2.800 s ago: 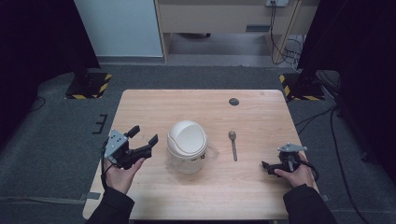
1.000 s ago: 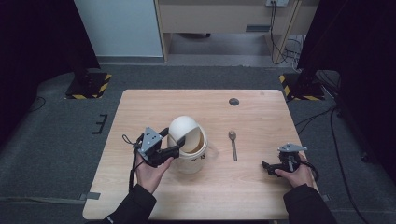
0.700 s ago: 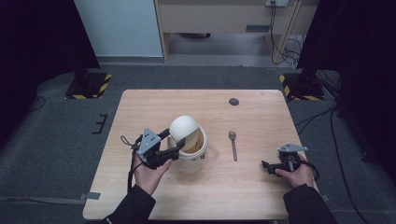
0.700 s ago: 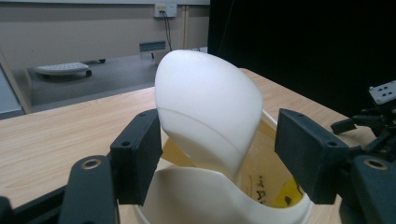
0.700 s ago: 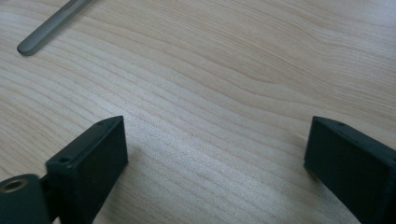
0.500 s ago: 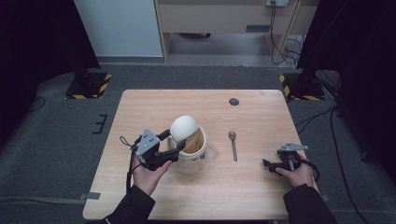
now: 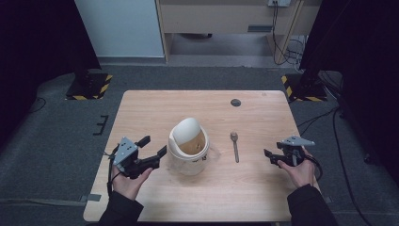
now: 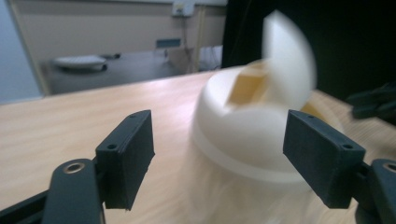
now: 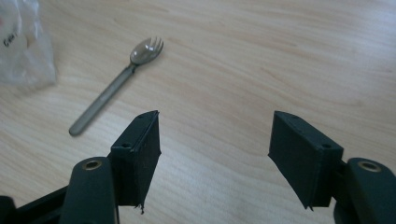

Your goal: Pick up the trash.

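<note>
My right gripper [image 7: 274,157] rests near the table's [image 7: 155,103] right edge, jaws wide and empty. The spork [image 9: 114,87] lies between it and the small white bin [image 7: 189,146] at mid-table, long axis running front to back, bowl toward the far edge. My left gripper [image 7: 153,146], also wide and empty, sits just left of the bin, farther from the spork, so I'd judge the right hand takes it

Table [image 7: 155,108] evenly lit, surroundings dark; bin [image 8: 261,126] motion-blurred in left gripper view.
</note>
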The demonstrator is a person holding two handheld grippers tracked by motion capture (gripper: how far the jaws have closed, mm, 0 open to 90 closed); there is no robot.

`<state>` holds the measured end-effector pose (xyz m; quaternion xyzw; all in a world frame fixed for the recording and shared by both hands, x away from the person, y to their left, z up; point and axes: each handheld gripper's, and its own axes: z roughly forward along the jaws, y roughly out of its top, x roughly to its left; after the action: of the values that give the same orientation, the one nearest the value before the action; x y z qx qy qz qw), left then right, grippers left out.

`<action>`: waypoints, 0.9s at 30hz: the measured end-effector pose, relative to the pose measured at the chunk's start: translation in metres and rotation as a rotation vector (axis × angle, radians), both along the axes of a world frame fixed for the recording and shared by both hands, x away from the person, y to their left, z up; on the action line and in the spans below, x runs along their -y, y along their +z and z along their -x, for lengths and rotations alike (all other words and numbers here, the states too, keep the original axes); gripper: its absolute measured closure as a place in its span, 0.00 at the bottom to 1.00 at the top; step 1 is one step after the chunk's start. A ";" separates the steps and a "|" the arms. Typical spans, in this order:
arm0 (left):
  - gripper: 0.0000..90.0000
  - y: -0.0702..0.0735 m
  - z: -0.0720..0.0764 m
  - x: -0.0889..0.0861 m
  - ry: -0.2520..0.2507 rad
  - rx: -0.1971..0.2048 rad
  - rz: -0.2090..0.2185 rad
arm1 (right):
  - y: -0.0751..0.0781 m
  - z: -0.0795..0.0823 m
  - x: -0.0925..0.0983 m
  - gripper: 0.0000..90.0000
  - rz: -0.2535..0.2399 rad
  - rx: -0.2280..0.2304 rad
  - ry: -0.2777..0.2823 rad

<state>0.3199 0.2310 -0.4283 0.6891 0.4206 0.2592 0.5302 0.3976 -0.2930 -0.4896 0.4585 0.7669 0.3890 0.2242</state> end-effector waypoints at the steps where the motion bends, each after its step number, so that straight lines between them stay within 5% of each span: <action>1: 0.26 0.000 0.000 0.000 0.000 0.000 0.000 | 0.002 -0.001 -0.002 0.37 0.000 0.006 0.000; 6: 0.24 -0.031 -0.005 -0.027 0.070 -0.101 -0.083 | 0.011 -0.005 -0.013 0.39 -0.012 0.023 0.021; 13: 0.23 -0.066 -0.021 -0.041 0.102 -0.234 -0.209 | 0.022 -0.016 -0.042 0.52 -0.031 0.077 0.008; 18: 0.20 -0.075 -0.027 -0.044 0.115 -0.297 -0.216 | 0.017 -0.023 -0.063 0.56 -0.021 0.063 0.018; 23: 0.18 -0.080 -0.031 -0.046 0.123 -0.331 -0.234 | 0.011 -0.031 -0.078 0.59 -0.107 0.031 0.006; 27: 0.17 -0.084 -0.032 -0.046 0.121 -0.368 -0.243 | 0.003 -0.036 -0.086 0.62 -0.104 0.004 0.002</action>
<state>0.3524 0.2774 -0.5120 0.7569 0.5165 0.2093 0.3413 0.4334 -0.2074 -0.4863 0.4679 0.7458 0.4293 0.2013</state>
